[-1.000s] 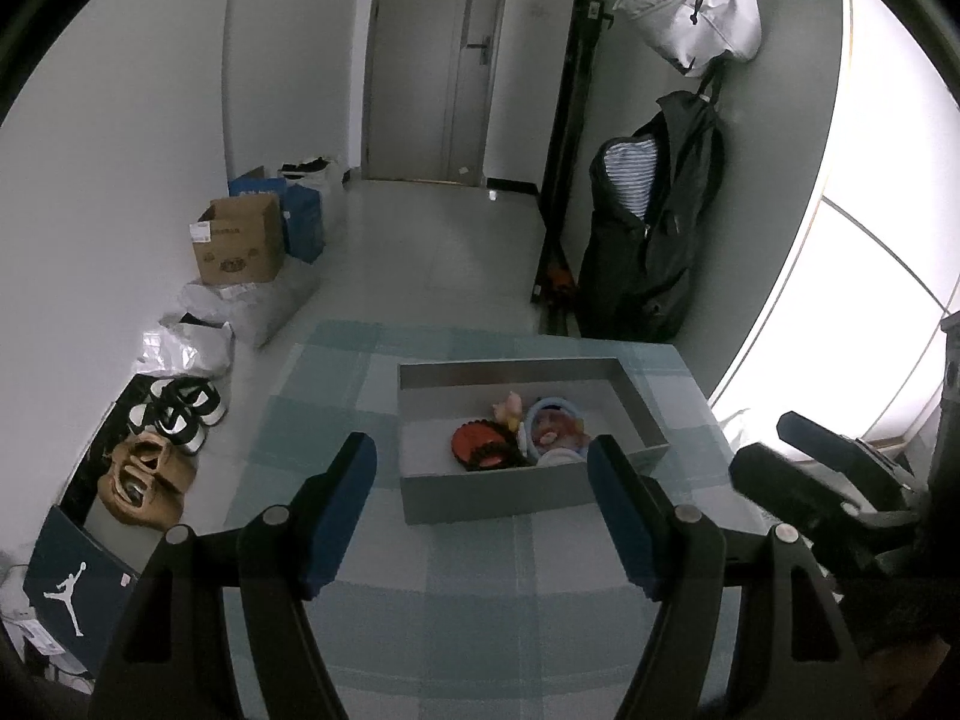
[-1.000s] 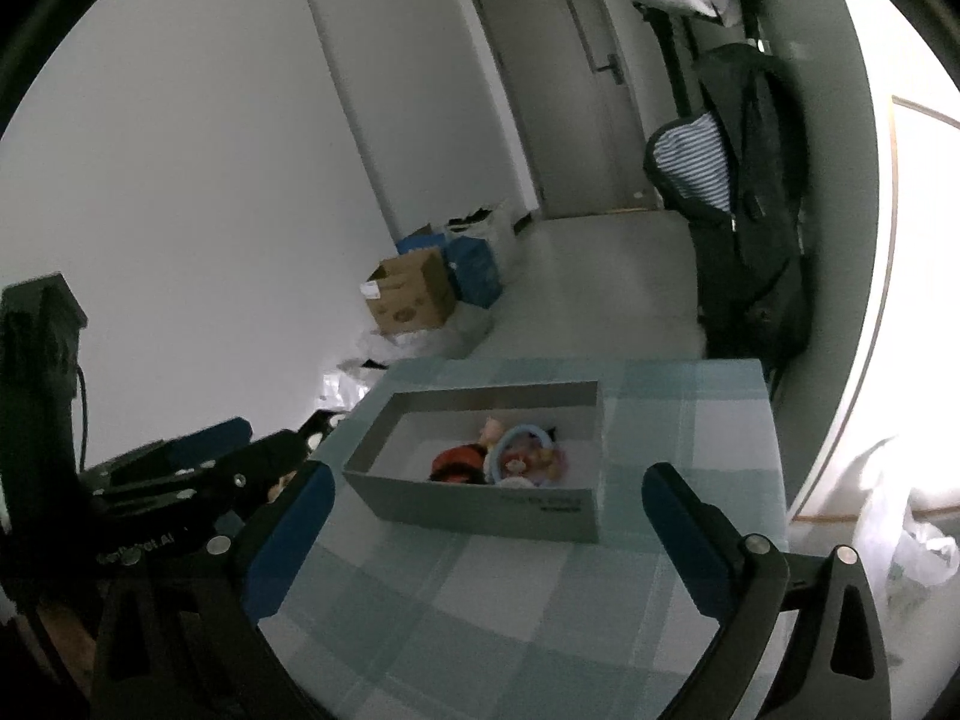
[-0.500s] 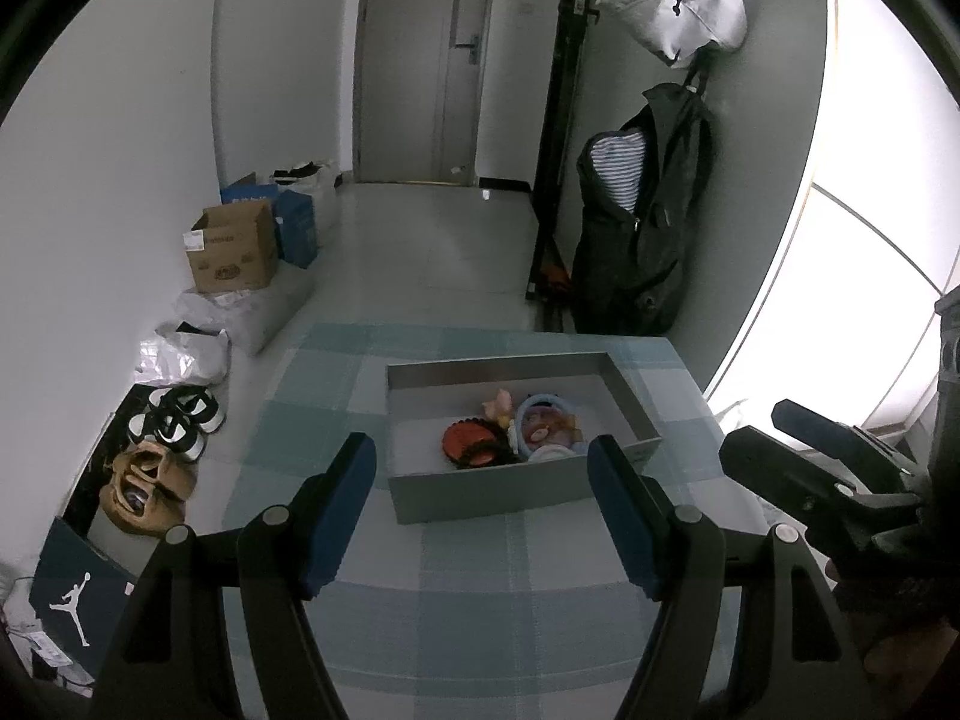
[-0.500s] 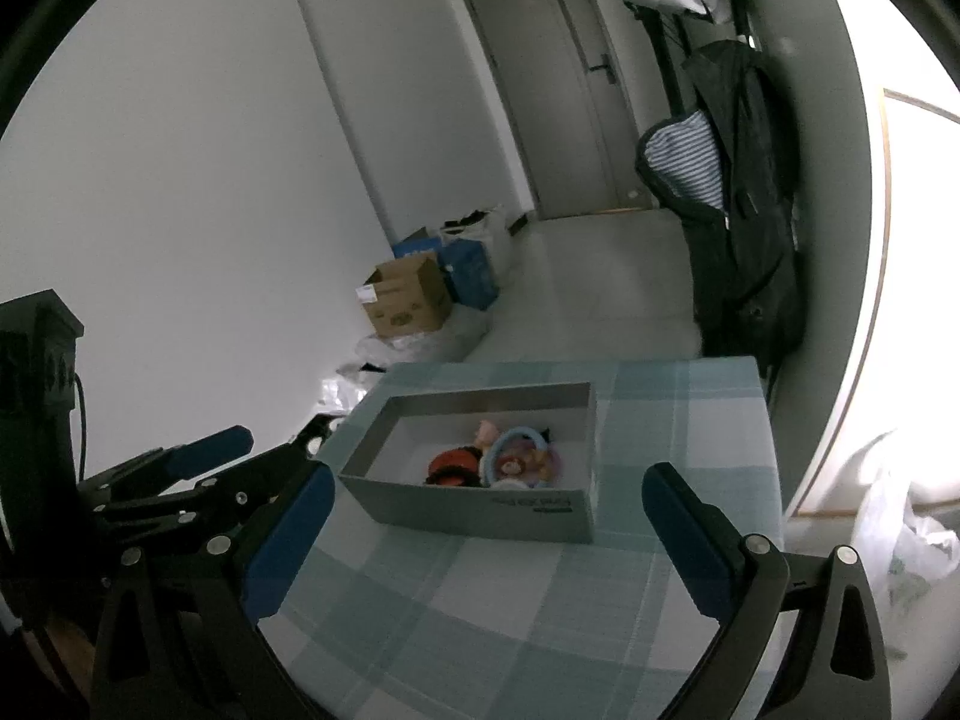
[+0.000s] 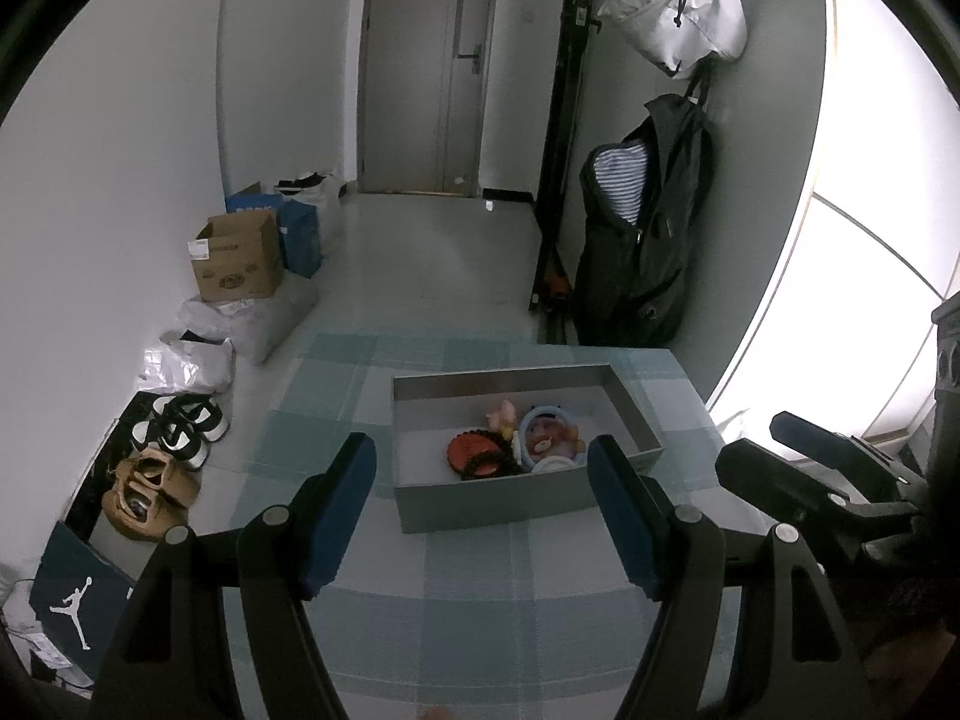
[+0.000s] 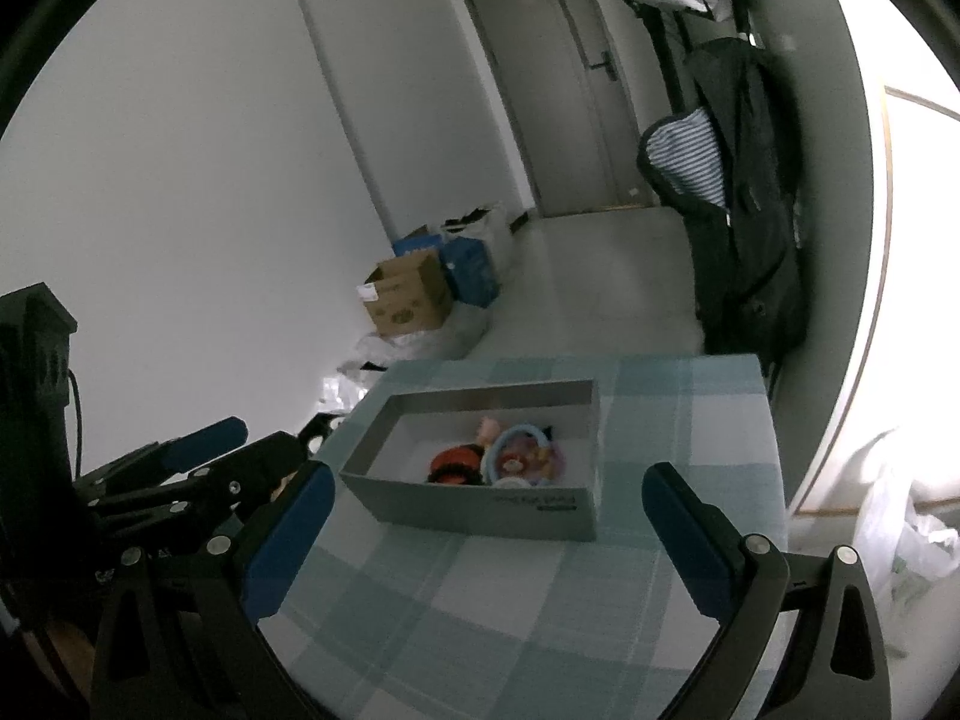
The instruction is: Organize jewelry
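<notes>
A grey open box (image 5: 498, 504) stands on the checked tablecloth (image 5: 480, 600); it also shows in the right wrist view (image 6: 480, 510). Inside lie several pieces: a red-and-black round piece (image 5: 471, 453), a light blue ring (image 5: 549, 420) around a small figure, and a pink piece (image 5: 503, 417). The same pile shows in the right wrist view (image 6: 510, 462). My left gripper (image 5: 480, 510) is open and empty, in front of the box. My right gripper (image 6: 486, 534) is open and empty, also in front of the box. The right gripper appears at the right of the left view (image 5: 828, 480).
The table ends just beyond the box. On the floor to the left are shoes (image 5: 180, 426), a dark shoe box (image 5: 78, 606), plastic bags and a cardboard box (image 5: 237, 261). A black jacket (image 5: 648, 240) hangs at the right wall.
Both grippers have pulled back and risen slightly; the box looks a little smaller and lower in view. Both stay open and empty.
</notes>
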### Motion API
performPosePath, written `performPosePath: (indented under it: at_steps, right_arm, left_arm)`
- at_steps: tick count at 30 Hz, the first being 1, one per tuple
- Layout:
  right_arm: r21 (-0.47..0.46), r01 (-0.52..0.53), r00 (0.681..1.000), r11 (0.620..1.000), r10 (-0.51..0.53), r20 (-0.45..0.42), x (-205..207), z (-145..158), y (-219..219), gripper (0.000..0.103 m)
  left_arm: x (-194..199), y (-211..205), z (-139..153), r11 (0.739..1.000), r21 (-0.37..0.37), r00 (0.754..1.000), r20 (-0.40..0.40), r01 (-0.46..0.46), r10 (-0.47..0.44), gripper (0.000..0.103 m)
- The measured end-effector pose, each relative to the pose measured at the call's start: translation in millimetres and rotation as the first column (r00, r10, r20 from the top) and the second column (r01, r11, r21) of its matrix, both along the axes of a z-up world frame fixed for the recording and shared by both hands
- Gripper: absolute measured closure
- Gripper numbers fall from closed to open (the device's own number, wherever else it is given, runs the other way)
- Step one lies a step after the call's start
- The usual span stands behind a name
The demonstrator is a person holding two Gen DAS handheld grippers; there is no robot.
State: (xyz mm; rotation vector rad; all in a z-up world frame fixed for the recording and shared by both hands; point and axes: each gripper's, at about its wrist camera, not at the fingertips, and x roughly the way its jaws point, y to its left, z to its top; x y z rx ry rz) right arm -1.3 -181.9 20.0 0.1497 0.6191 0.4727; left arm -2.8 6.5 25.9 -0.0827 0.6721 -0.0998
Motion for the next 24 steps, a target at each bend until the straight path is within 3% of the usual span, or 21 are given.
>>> performPosePath:
  at_steps: [24]
  right_arm:
    - [0.004, 0.009, 1.0, 1.0, -0.009, -0.003, 0.9, 1.7, -3.0, 0.0]
  left_arm:
    - [-1.7, -5.4, 1.0, 1.0, 0.001, 1.0, 0.022, 0.005, -0.005, 0.034]
